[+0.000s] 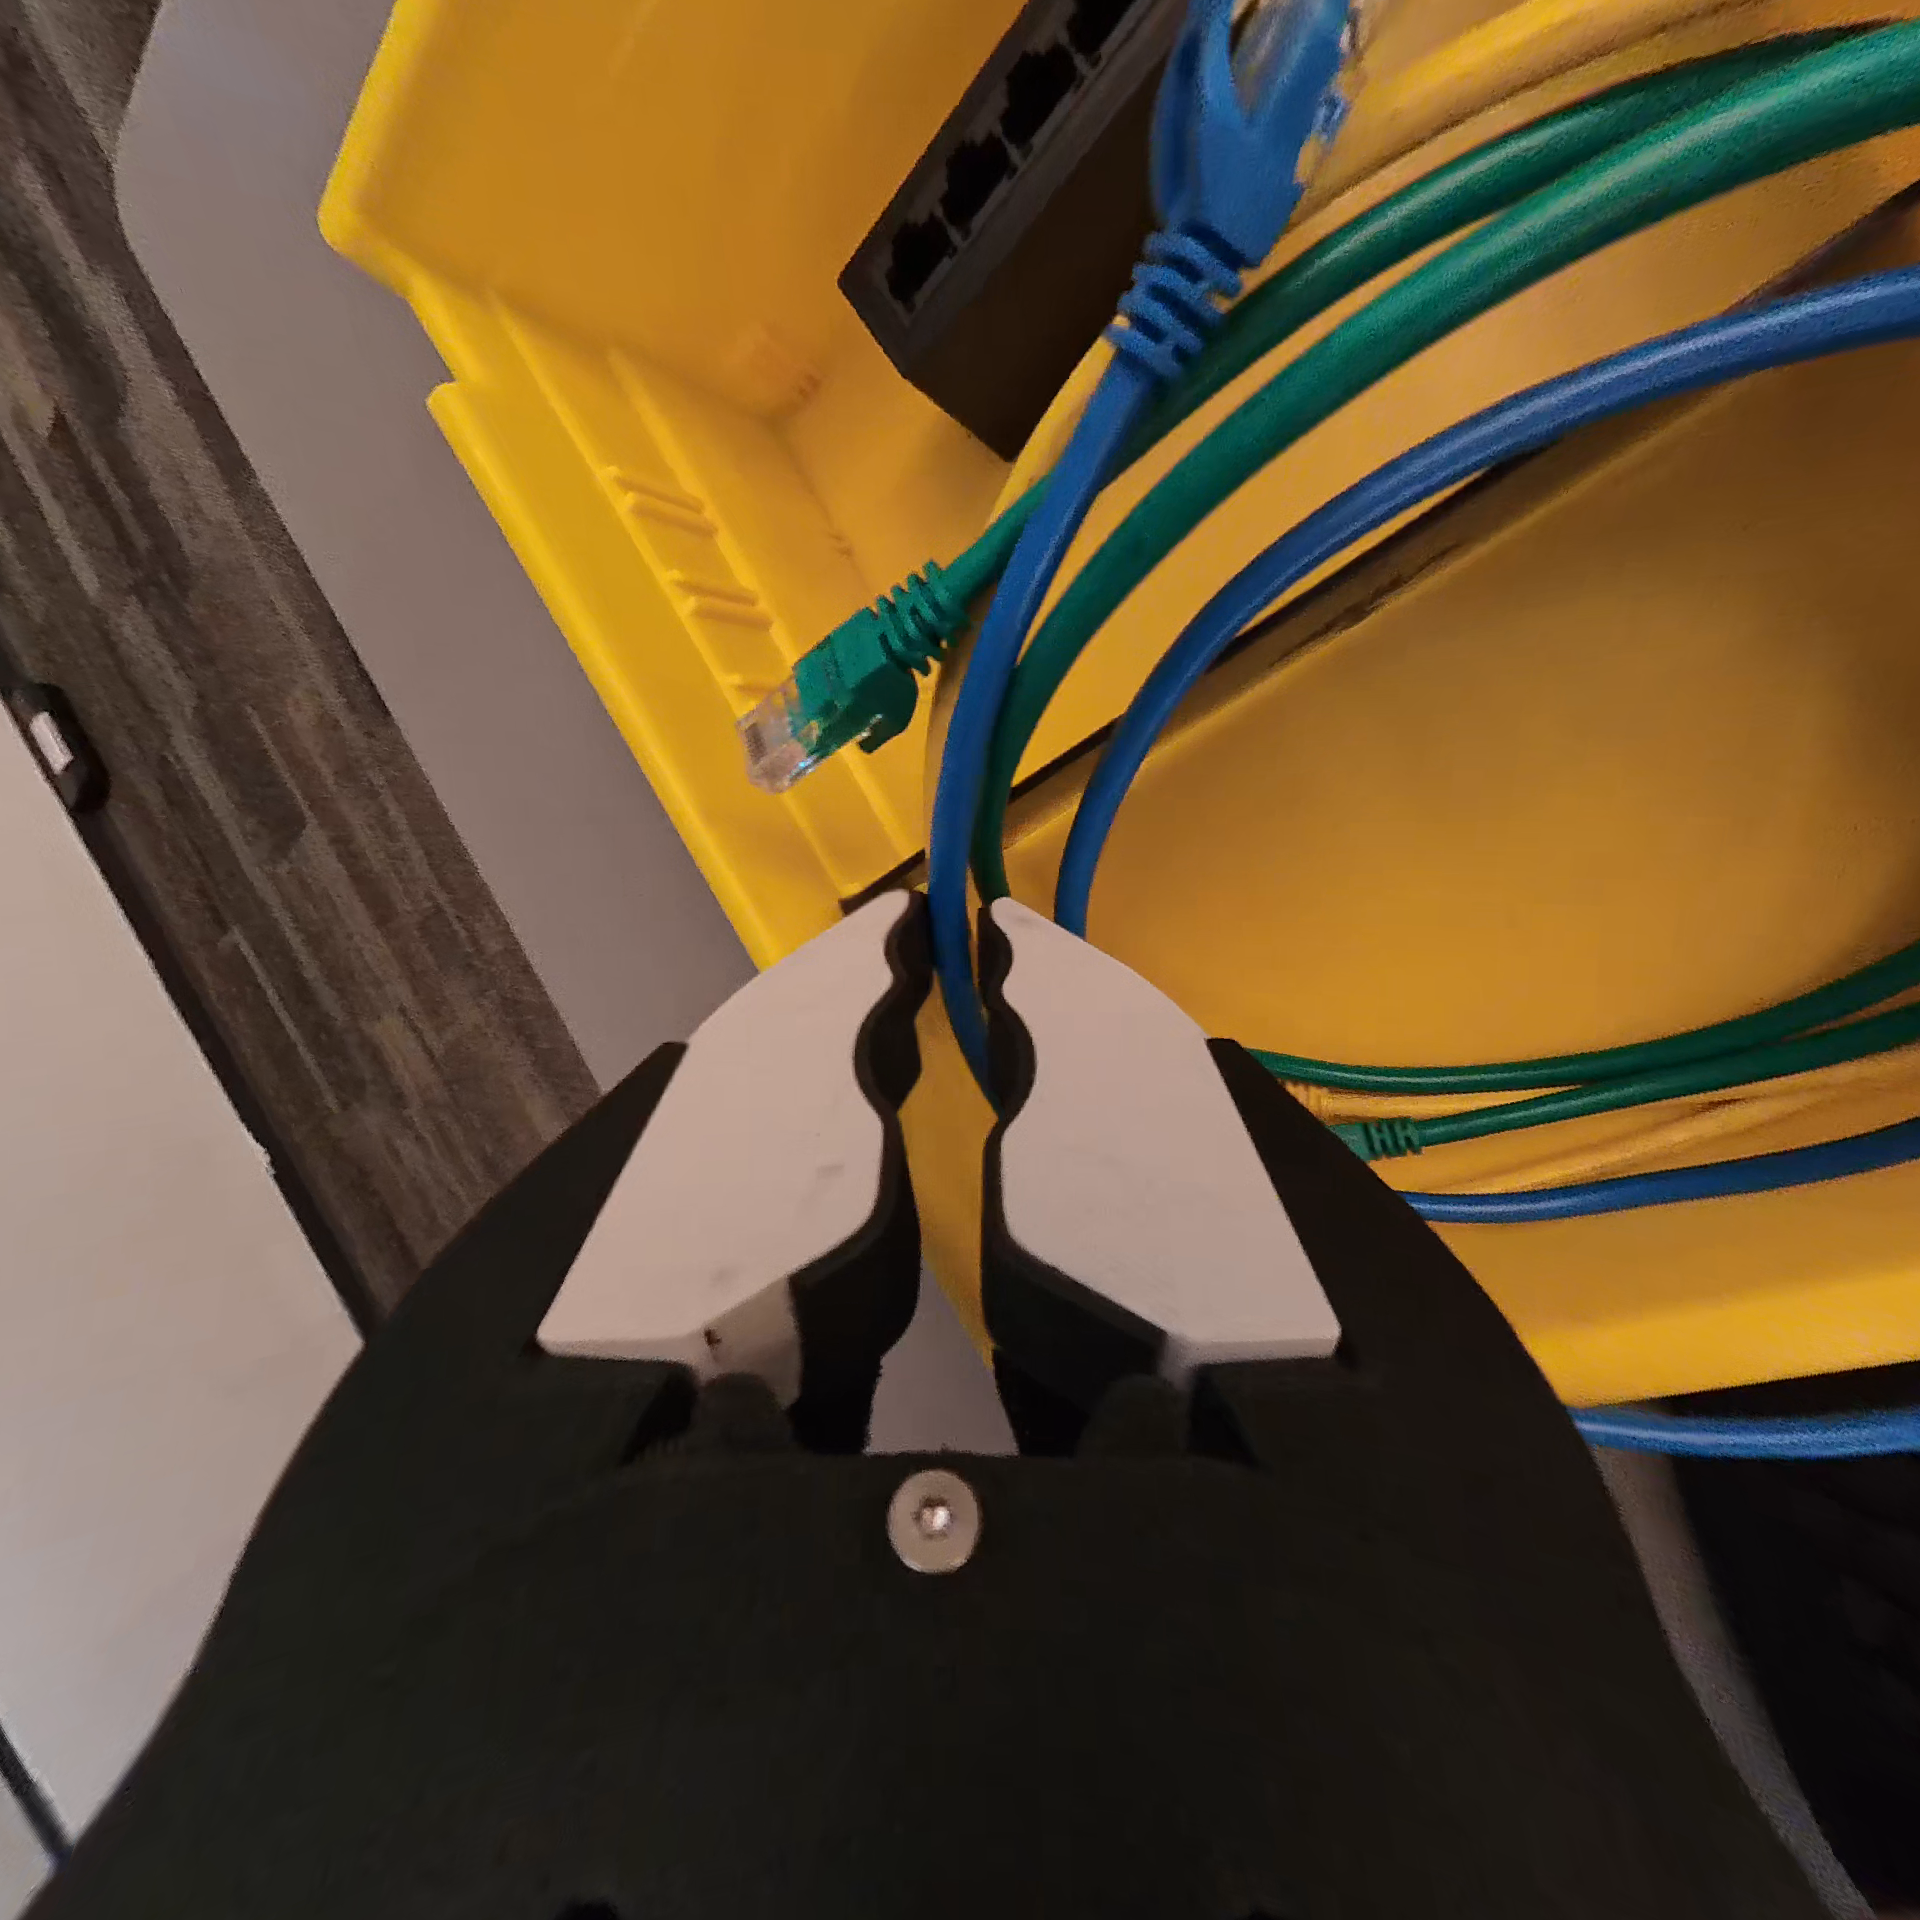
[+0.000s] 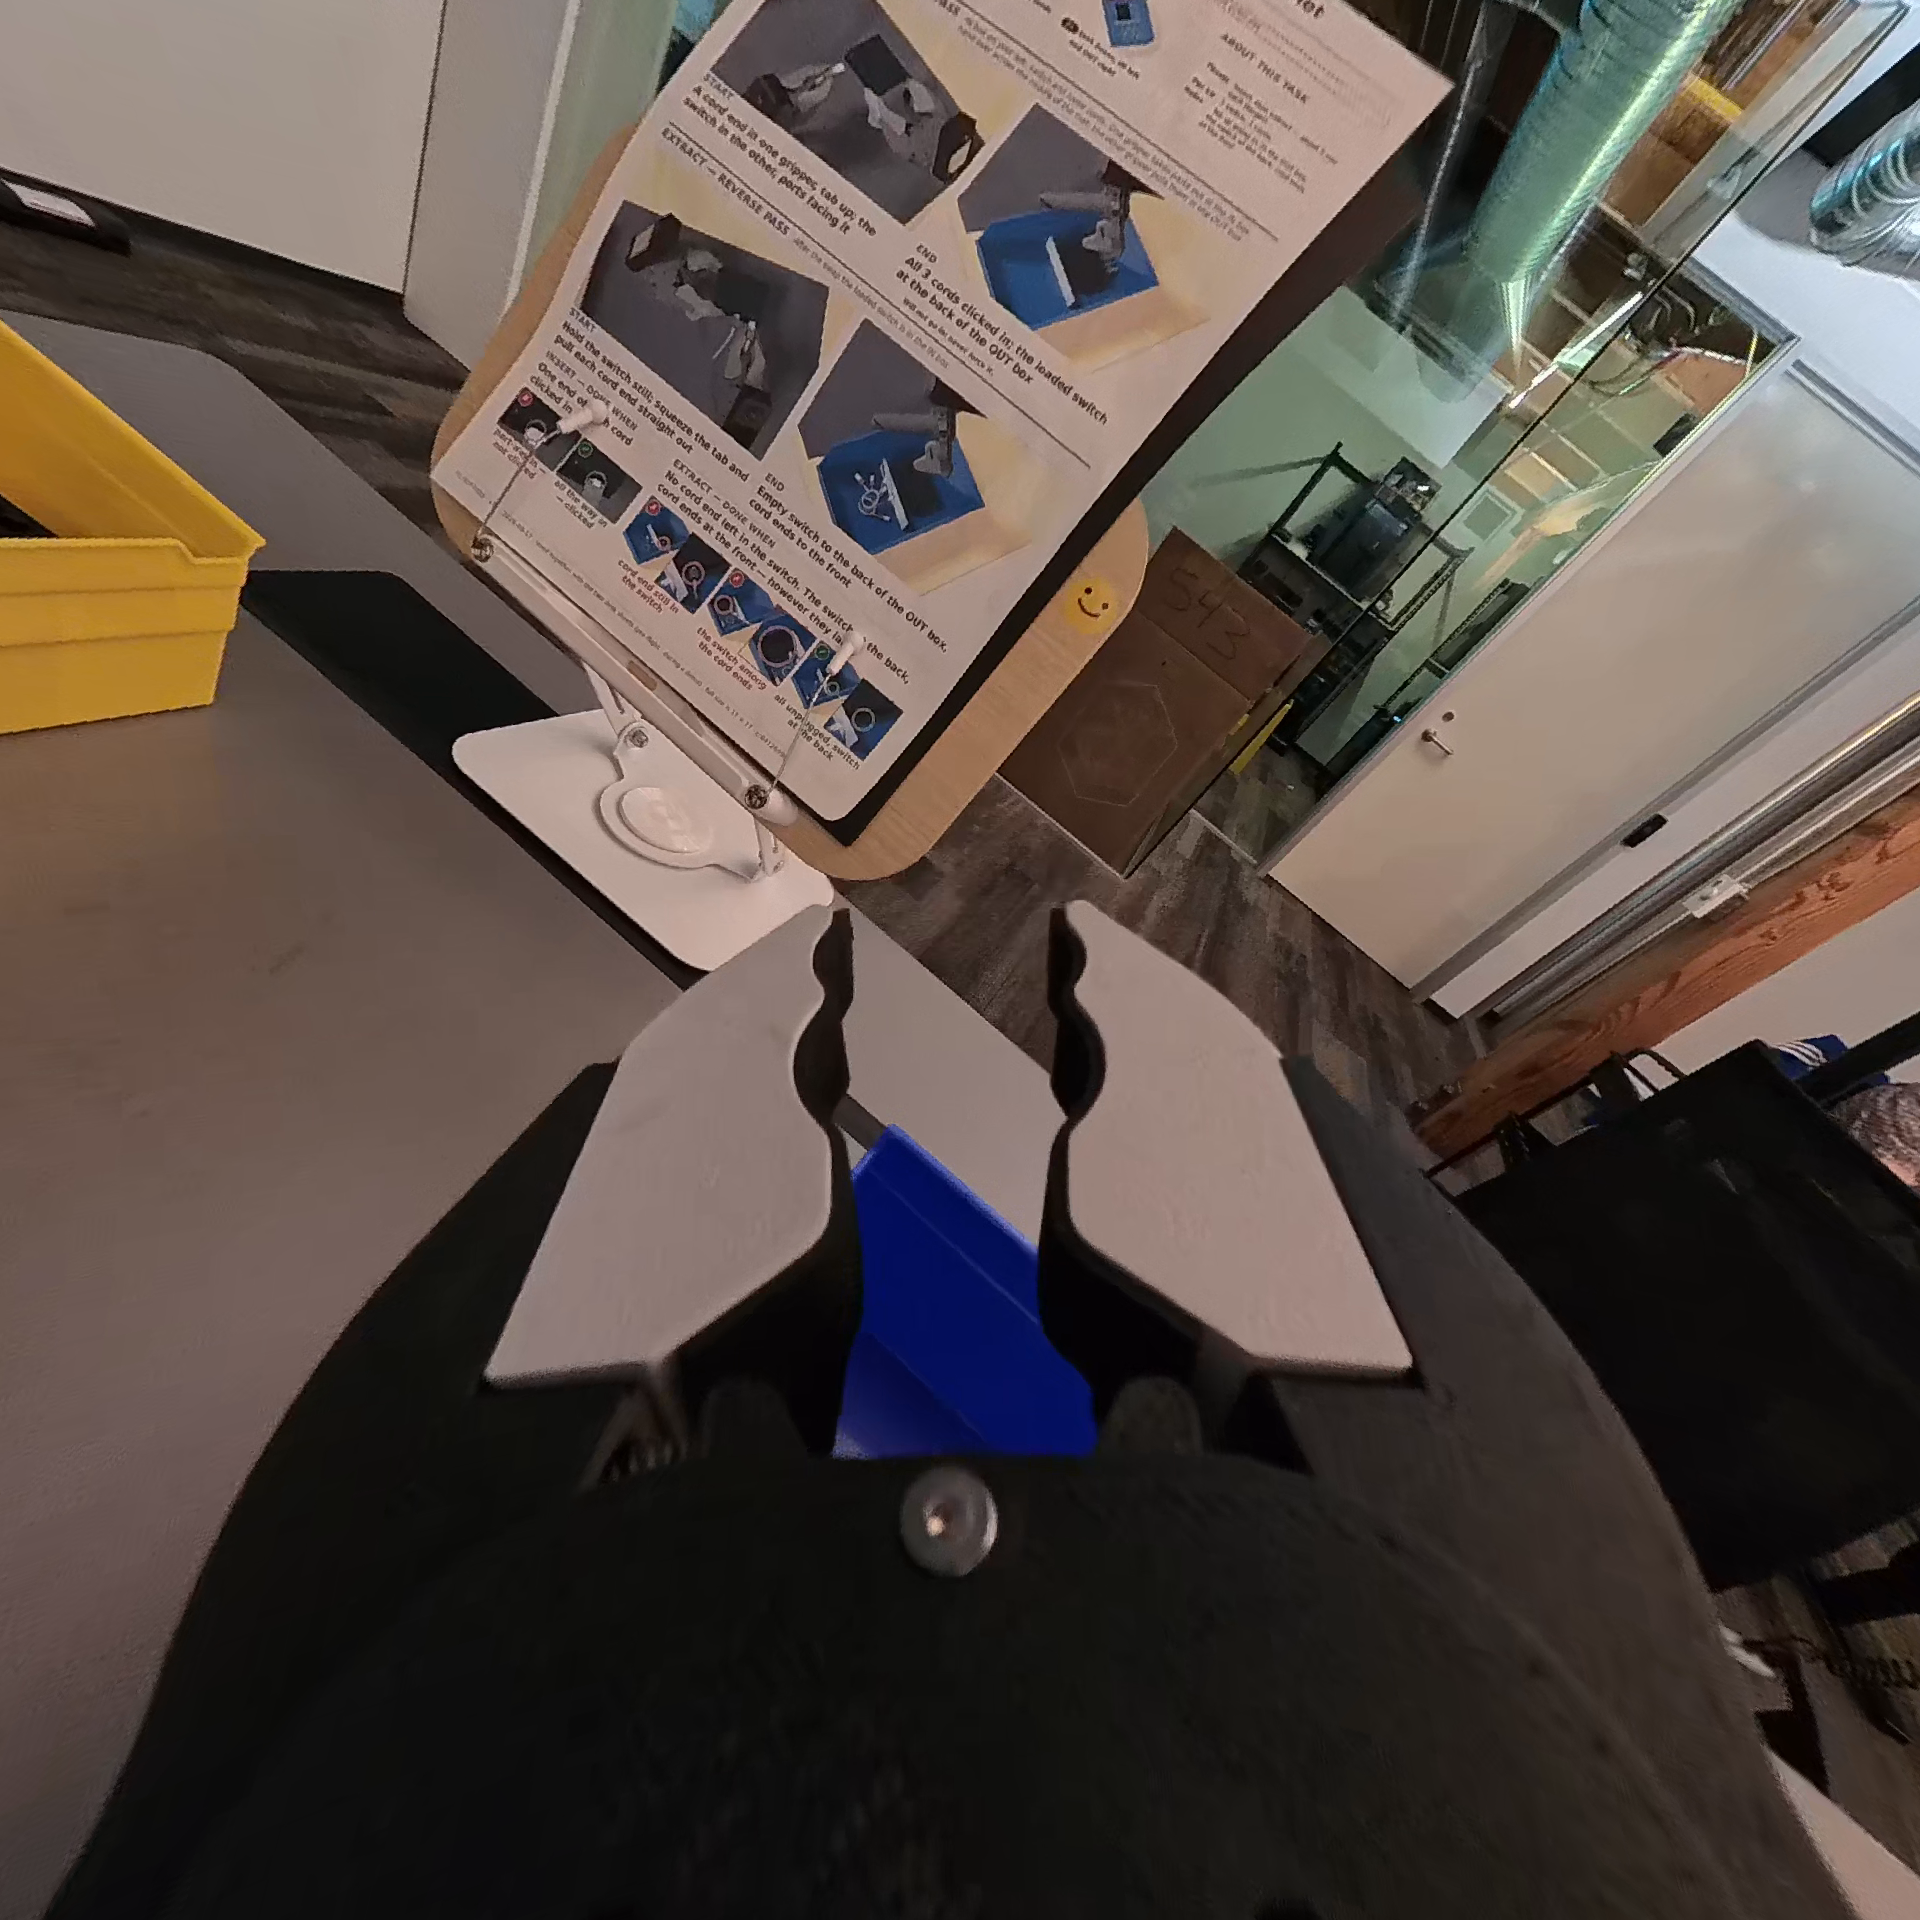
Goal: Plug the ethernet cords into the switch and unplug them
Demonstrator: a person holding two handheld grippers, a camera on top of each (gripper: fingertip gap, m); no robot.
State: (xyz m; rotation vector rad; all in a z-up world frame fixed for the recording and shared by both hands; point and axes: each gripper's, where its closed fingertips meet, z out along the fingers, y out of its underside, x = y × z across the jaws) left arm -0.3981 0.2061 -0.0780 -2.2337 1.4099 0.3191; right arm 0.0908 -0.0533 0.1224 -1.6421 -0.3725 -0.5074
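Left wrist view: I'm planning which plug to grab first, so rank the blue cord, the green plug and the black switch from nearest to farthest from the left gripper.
1. blue cord, running between the left gripper fingers.
2. green plug, up and left, loose in the yellow bin.
3. black switch, farthest, at the top.

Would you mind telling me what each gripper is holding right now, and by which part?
The left gripper pinches the blue ethernet cord mid-length, well below its plug. The right gripper is open, holding nothing.
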